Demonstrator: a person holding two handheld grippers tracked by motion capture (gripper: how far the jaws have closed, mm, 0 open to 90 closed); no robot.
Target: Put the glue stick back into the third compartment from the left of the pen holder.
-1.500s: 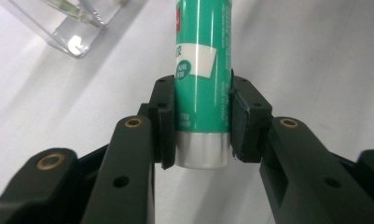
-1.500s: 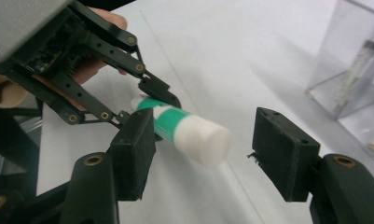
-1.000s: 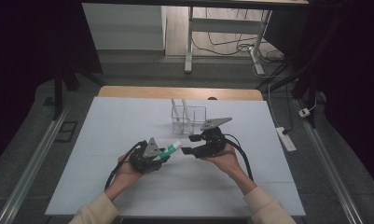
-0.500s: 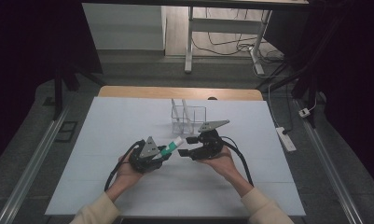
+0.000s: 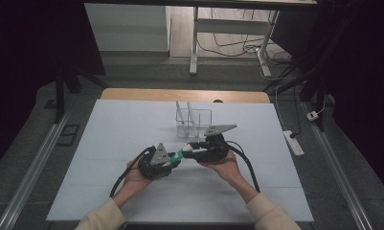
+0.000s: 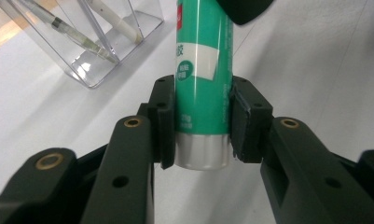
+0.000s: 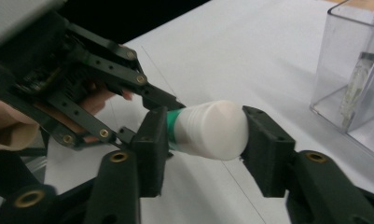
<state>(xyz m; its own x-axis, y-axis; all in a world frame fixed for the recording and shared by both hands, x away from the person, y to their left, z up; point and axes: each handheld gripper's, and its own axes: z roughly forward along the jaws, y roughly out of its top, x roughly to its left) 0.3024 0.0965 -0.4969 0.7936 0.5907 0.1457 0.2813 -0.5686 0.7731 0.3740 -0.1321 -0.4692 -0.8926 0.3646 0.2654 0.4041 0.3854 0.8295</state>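
One glue stick (image 6: 203,79), held over the near middle of the surface (image 5: 108,139). Left tongs (image 6: 201,126) pinch its green barrel near the silver base; right tongs (image 7: 205,140) pinch its white cap (image 7: 212,128). One clear holder (image 5: 193,122) with two pens sits just beyond. Both tongs have shifted slightly nearer since earlier.

Left gripper (image 5: 173,160) and right gripper (image 5: 192,151) meet tip-to-tip (both jaws clamped).

On the white surface (image 5: 108,143), the left gripper (image 5: 169,160) and right gripper (image 5: 192,150) meet at a green glue stick (image 5: 178,155), near a clear holder (image 5: 193,123).
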